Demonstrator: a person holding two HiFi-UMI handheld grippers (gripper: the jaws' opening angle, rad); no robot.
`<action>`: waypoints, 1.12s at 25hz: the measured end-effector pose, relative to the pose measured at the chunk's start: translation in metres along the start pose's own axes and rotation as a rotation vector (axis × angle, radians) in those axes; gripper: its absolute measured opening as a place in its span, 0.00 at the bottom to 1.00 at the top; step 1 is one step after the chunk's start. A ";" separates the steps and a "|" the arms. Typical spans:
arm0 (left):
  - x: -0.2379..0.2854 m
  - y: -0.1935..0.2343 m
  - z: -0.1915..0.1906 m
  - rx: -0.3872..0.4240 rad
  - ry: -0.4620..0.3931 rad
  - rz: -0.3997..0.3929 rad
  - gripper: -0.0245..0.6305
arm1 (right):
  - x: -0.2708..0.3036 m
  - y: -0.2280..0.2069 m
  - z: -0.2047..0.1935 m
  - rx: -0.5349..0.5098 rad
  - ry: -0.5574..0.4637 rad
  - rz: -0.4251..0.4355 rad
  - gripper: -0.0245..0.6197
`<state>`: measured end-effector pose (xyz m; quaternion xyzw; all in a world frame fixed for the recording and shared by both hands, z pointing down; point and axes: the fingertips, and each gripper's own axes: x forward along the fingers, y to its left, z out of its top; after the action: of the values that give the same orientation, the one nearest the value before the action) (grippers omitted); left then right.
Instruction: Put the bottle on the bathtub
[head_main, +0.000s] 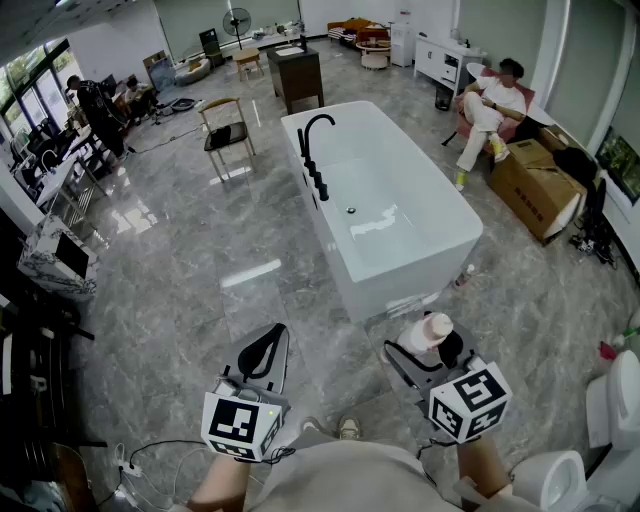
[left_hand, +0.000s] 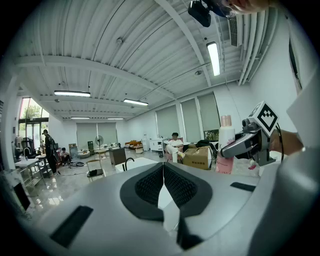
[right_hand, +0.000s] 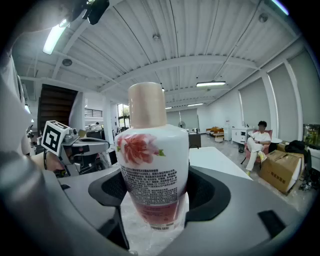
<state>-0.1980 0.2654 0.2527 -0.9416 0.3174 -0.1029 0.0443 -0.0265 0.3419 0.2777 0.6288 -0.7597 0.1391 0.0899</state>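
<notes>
My right gripper (head_main: 428, 352) is shut on a white bottle (head_main: 427, 333) with a beige cap and a pink flower label. In the right gripper view the bottle (right_hand: 152, 160) stands upright between the dark jaws and fills the middle. The white bathtub (head_main: 440, 215) with a black tap (head_main: 313, 150) lies just beyond, its near end a short way ahead of the bottle. My left gripper (head_main: 268, 352) hangs over the floor to the left with its jaws pressed together and nothing in them. From the left gripper view the bottle (left_hand: 226, 145) shows at the right, and the left gripper (left_hand: 163, 187) is shut.
A person (head_main: 488, 110) sits in a chair at the far right beside a cardboard box (head_main: 538, 187). A wooden chair (head_main: 227, 135) stands left of the tub. A small bottle (head_main: 464, 275) lies on the floor by the tub's right corner. A toilet (head_main: 590, 450) stands at bottom right.
</notes>
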 end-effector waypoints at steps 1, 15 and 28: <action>0.002 -0.003 0.000 0.000 0.002 0.002 0.07 | -0.002 -0.004 -0.001 0.006 0.000 -0.001 0.61; 0.023 -0.013 -0.011 0.016 0.025 -0.048 0.07 | 0.000 -0.020 -0.010 0.041 0.005 -0.022 0.61; 0.065 0.005 -0.023 0.000 0.020 -0.052 0.07 | 0.026 -0.051 -0.021 0.030 0.042 -0.052 0.61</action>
<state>-0.1549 0.2216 0.2848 -0.9485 0.2935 -0.1132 0.0385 0.0174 0.3157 0.3103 0.6465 -0.7390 0.1613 0.0998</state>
